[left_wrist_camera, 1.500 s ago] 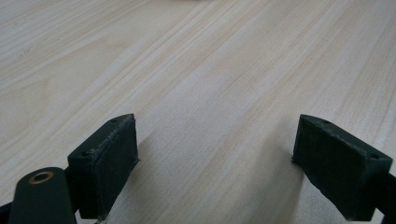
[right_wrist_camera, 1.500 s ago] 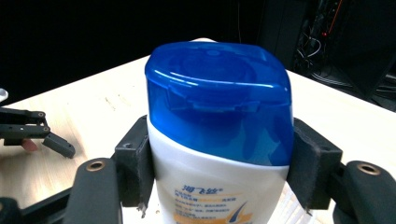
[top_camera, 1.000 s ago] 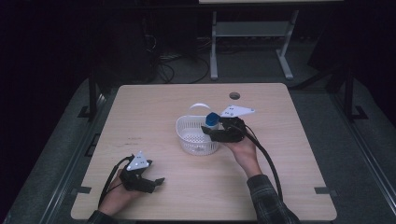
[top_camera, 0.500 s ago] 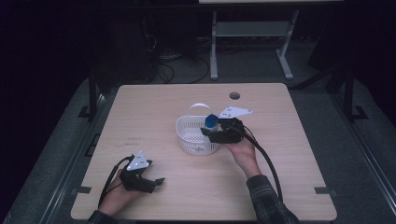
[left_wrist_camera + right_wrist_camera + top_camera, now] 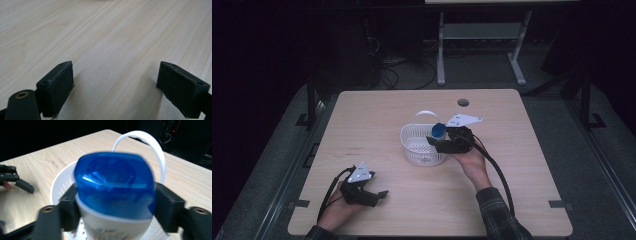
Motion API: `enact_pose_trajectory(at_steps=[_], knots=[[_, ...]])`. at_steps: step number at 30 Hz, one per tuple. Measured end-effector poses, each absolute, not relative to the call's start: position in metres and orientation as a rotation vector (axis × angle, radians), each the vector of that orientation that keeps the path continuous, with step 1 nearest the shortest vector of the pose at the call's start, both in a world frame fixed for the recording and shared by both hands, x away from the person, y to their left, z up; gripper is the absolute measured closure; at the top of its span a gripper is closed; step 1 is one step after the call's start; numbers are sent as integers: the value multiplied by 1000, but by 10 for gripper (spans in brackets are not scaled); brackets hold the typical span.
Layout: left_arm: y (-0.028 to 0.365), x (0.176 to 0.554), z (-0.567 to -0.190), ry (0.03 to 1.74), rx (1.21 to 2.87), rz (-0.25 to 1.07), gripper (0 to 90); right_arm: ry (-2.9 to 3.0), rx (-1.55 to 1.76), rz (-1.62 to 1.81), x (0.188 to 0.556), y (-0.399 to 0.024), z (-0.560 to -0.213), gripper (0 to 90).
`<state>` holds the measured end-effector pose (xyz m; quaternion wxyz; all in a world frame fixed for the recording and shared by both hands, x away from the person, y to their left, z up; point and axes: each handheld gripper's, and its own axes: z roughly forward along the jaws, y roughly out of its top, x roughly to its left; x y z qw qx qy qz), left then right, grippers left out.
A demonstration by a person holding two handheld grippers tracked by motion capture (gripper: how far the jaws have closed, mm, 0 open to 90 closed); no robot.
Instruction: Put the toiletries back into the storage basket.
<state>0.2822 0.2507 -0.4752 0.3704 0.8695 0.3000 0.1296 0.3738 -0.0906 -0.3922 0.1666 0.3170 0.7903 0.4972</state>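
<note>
Print ran along the pale body of the bottle (image 5: 113,202) just under its cap, but it was blurred and cut by the frame edge, so none of it could be read. From the right gripper view the bottle's long axis ran along the right gripper (image 5: 113,206), cap end pointing away from the hand and out over the white basket (image 5: 58,186); from the high view the blue cap (image 5: 438,130) sat above the basket's right rim (image 5: 412,131). That cap was glossy, translucent blue plastic, broad and rounded with a flattened top, and the body below it was smooth and off-white. The right gripper's jaws had just been opening, with the bottle between the black pads (image 5: 71,205); whether the pads pressed on it could not be told. The basket was round, white plastic with slotted walls and a thin arched handle (image 5: 152,147) standing upright behind the cap. Near the table's front left corner the left gripper (image 5: 362,190) rested low on the pale wood-grain table (image 5: 112,37), its two matte, blocky black jaws well apart with bare tabletop between them.
</note>
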Motion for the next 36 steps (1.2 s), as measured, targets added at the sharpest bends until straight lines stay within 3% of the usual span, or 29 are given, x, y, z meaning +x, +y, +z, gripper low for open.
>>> enact_pose_trajectory(at_steps=[1, 3, 10, 36], knots=[[251, 282, -475, 770, 2230, 332, 129, 2250, 902, 1415, 374, -91, -392, 273], [251, 282, -475, 770, 2231, 332, 129, 2253, 907, 1413, 375, -90, -393, 178], [251, 282, -475, 769, 2231, 333, 129, 2263, 972, 1376, 377, -90, -395, 0], [250, 282, -475, 770, 2227, 334, 129, 2262, 998, 1350, 355, -129, -386, 0]])
